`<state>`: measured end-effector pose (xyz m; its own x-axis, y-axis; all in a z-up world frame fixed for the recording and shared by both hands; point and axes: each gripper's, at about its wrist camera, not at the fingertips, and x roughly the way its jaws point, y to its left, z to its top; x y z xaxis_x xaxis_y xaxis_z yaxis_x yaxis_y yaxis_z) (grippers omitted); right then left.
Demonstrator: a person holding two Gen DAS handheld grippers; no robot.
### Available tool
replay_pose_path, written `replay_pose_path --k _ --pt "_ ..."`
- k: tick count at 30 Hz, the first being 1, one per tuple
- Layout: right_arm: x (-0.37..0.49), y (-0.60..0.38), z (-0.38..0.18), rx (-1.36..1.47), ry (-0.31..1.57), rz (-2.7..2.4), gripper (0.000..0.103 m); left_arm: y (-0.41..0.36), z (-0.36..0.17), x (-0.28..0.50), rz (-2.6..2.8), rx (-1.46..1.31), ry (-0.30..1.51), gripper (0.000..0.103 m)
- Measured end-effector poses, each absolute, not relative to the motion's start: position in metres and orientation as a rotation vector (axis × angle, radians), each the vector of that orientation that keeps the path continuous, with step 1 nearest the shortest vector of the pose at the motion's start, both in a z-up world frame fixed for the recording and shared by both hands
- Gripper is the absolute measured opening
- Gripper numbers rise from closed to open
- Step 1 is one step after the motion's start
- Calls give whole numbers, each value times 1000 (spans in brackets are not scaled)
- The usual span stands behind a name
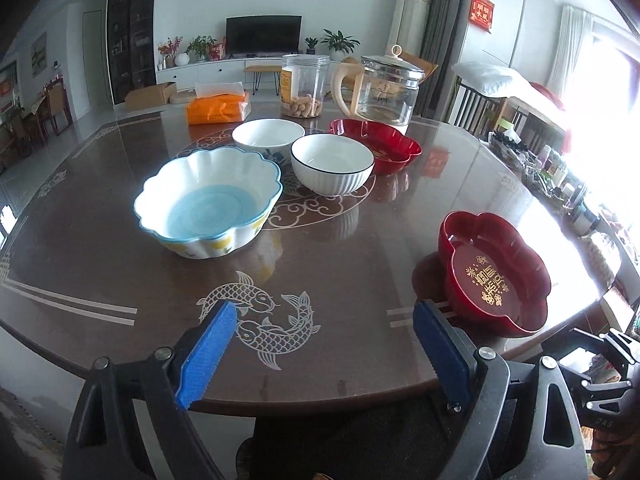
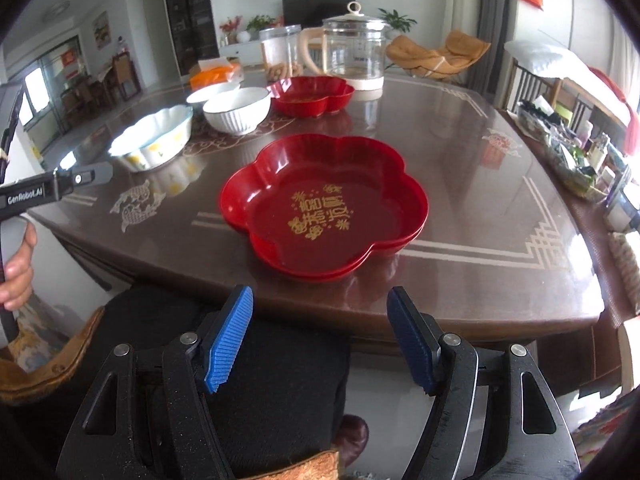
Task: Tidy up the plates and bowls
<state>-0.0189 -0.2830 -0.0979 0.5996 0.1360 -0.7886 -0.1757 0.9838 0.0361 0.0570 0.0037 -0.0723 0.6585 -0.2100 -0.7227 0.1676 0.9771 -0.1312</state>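
three bowls point(image 1: 208, 200), two red plates point(image 2: 324, 204)

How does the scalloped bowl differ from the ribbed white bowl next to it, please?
The scalloped bowl is wider and shallower, while the ribbed bowl is narrower and deeper. The scalloped bowl has a wavy blue-edged rim and a pale blue floor; the ribbed bowl has a round black-lined rim and a white inside. The scalloped bowl shows yellow prints outside; the ribbed bowl has plain vertical ribs. Both stand upright and empty on the table.

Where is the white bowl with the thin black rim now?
In the left wrist view the black-rimmed white bowl stands near the table's middle, between the scalloped blue bowl on its left and the far red plate on its right.
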Motion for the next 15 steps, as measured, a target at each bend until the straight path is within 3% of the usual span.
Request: replay_pose_path --k 15 --pt "-12 -268 -117 -61 973 209 73 -3 -74 55 -216 -37 832 90"
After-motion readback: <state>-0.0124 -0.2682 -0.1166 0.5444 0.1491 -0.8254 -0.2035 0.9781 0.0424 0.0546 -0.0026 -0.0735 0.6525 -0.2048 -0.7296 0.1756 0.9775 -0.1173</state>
